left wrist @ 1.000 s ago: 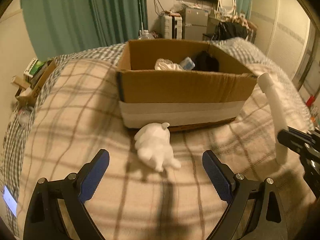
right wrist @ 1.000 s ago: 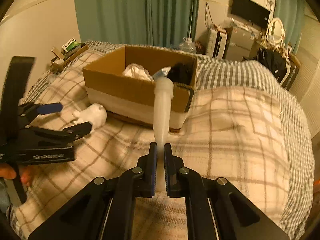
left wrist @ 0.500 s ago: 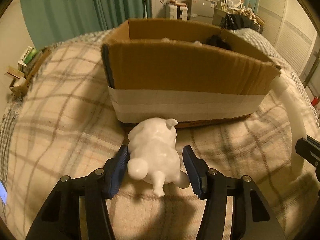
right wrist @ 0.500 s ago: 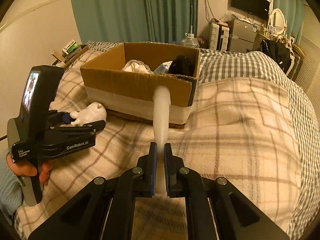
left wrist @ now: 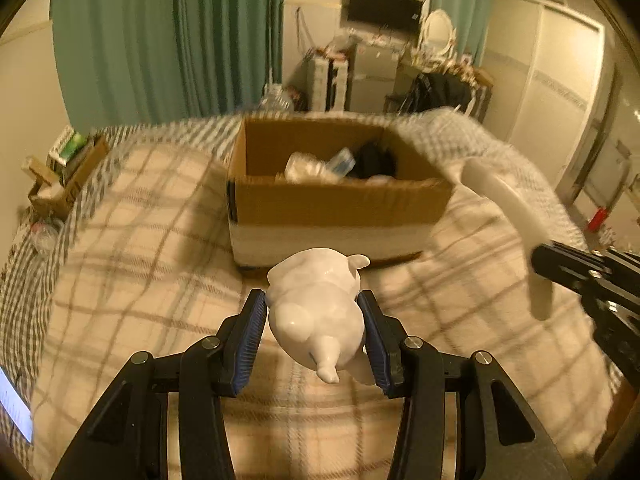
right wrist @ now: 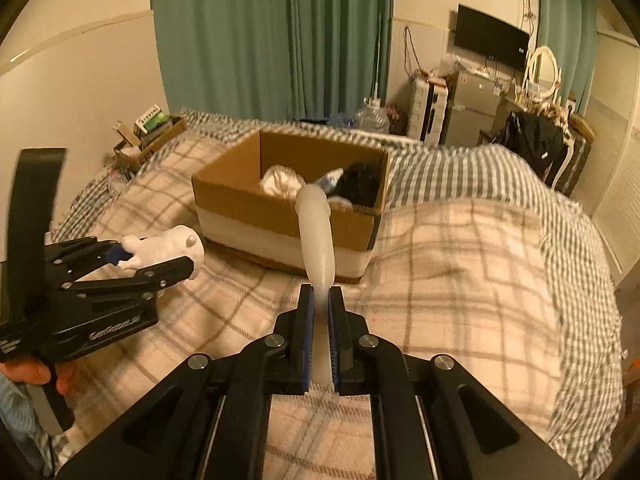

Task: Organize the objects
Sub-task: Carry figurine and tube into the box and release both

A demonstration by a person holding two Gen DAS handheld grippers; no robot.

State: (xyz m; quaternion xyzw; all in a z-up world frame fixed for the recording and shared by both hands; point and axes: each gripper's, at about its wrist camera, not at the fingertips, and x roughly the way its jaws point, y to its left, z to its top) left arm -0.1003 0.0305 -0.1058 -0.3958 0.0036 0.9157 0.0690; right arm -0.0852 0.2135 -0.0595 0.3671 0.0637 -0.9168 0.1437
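Observation:
My left gripper (left wrist: 314, 328) is shut on a white animal figurine (left wrist: 316, 304) and holds it above the plaid bed cover, in front of the open cardboard box (left wrist: 336, 204). It also shows in the right wrist view (right wrist: 168, 248). My right gripper (right wrist: 319, 312) is shut on a long white tube-shaped object (right wrist: 316, 236) that points up toward the box (right wrist: 288, 224). The tube also shows at the right of the left wrist view (left wrist: 516, 220). The box holds a white crumpled item, a small bottle and a black item.
The plaid blanket (right wrist: 460, 280) covers the bed around the box. A small cardboard crate with books (left wrist: 64, 172) sits at the bed's far left edge. Green curtains, a fridge, a TV and a chair with dark clothes stand behind the bed.
My left gripper closed on the figurine and lifted it off the blanket. The right gripper with the tube rose and moved a little closer to the box.

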